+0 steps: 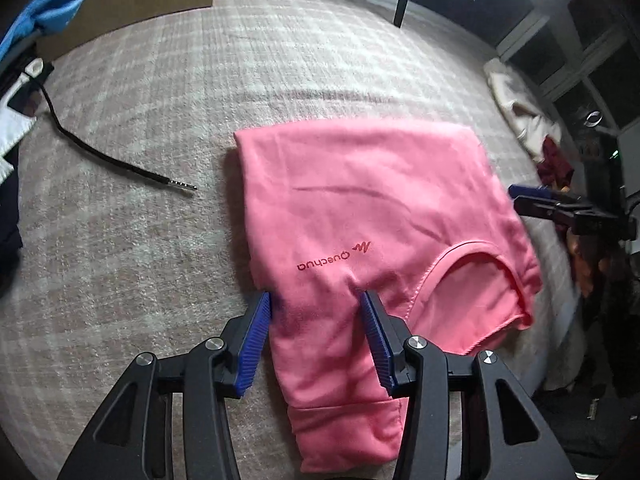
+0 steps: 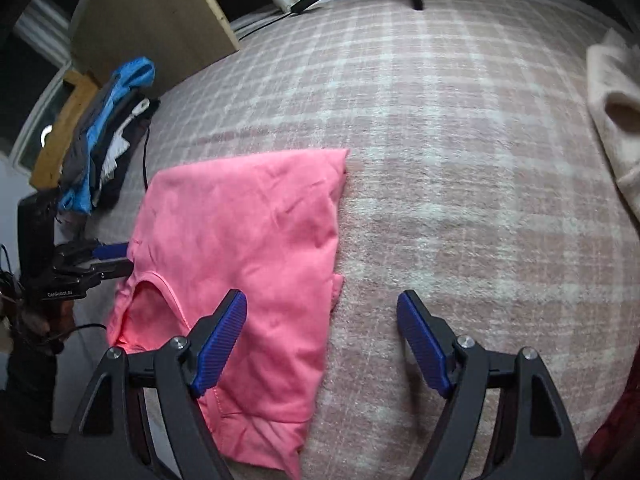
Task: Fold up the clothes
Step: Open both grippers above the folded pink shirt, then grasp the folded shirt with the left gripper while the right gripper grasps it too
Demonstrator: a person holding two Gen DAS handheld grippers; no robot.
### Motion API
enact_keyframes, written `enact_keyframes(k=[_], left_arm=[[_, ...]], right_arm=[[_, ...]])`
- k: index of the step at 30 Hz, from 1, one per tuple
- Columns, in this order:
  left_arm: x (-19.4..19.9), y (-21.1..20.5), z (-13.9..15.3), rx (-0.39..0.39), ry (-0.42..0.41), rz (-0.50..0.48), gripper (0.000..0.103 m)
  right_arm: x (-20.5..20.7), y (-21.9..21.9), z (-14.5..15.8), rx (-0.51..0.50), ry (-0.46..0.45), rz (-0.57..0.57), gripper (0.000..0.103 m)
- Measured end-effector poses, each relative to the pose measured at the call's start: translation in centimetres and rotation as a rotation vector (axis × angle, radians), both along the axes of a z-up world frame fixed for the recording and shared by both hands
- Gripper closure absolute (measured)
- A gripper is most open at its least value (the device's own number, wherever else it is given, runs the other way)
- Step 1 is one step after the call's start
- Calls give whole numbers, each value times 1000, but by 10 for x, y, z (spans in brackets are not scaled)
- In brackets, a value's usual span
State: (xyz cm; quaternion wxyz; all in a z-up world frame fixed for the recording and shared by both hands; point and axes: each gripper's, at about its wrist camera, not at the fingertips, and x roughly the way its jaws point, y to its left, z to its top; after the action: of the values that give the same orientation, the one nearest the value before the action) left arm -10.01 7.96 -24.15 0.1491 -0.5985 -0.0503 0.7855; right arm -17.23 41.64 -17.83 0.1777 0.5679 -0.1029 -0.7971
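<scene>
Pink shirt (image 1: 372,216) (folded) between left tongs (image 1: 316,312)

Home room, plaid rug (image 2: 460,160), heap of clothes (image 2: 104,136), dark windows (image 1: 560,40)

Pink sweatshirt (image 1: 360,216) carried a dark red "Quechua" wordmark with a small logo, upside down in left wrist view. Left gripper (image 2: 116,258) body bore small white lettering, roughly "Cenbiobot.AI", partly blurred.

left tongs (image 1: 316,300): jaws parted, low | right tongs (image 2: 322,300): jaws spread wide
</scene>
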Motion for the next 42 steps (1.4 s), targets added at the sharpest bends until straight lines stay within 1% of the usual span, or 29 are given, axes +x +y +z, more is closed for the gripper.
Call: enact_keyframes(k=[4,7,9,11,12,13,14,16,17,18,20,21,22,23,24,25,26,28,29,31,32,34,39,42], left_arm=[[0,-7,11,-31,35,59,58],[-4,-8,6,-42,10,54,58],[-8,-2,-4,-80,-19,30,58],[-6,6,-6,-62,-27,4,58],[-6,10,-6,-52,-30,-9,58],[-7,13,-6,-40,-33,-23,57],[-8,18,-5,-55,-27,-44,57],[-10,25,-4,-99,-15,-78,56],[-10,27,-3,-104,-13,-83,55],[-11,27,-3,-102,-12,-80,55],[-10,27,-2,-102,-1,-79,56],[-9,27,-2,-103,5,-79,57],[-8,29,-2,-103,16,-81,63],[-6,30,-1,-104,27,-84,65],[-5,32,-1,-105,39,-87,71],[-5,33,0,-88,49,-90,79],[-5,31,1,-78,55,-91,84],[-5,32,2,-63,58,-88,88],[-6,33,2,-56,60,-86,89],[-7,30,8,-11,59,-69,90],[-7,29,11,12,58,-60,91],[-6,23,25,34,90,-47,91],[-3,8,60,85,175,-18,92],[-8,-14,82,84,227,-13,92]], right_arm=[[2,-12,1,40,13,21,27],[2,-19,-2,88,4,19,31],[3,-25,-1,109,12,33,31],[4,-32,-1,115,18,51,32],[5,-35,-1,120,23,61,35],[6,-39,-1,124,27,73,42],[7,-42,-1,127,32,86,44],[8,-48,0,129,40,109,47],[9,-49,-1,120,42,118,47],[9,-50,-1,109,43,127,50],[9,-56,-2,93,53,147,52],[9,-59,-3,91,63,156,55],[8,-64,-4,91,69,165,59],[9,-67,-5,91,80,176,67],[10,-70,-6,90,89,183,83],[9,-71,-7,84,91,183,89],[9,-70,-8,66,87,185,90],[8,-69,-7,30,82,178,92],[8,-68,-6,13,80,175,92],[8,-67,-5,-26,75,167,93],[9,-65,-2,-57,76,154,93],[14,-61,9,-83,96,138,93],[24,-64,58,-98,186,127,93],[30,-72,86,-96,244,122,94]])
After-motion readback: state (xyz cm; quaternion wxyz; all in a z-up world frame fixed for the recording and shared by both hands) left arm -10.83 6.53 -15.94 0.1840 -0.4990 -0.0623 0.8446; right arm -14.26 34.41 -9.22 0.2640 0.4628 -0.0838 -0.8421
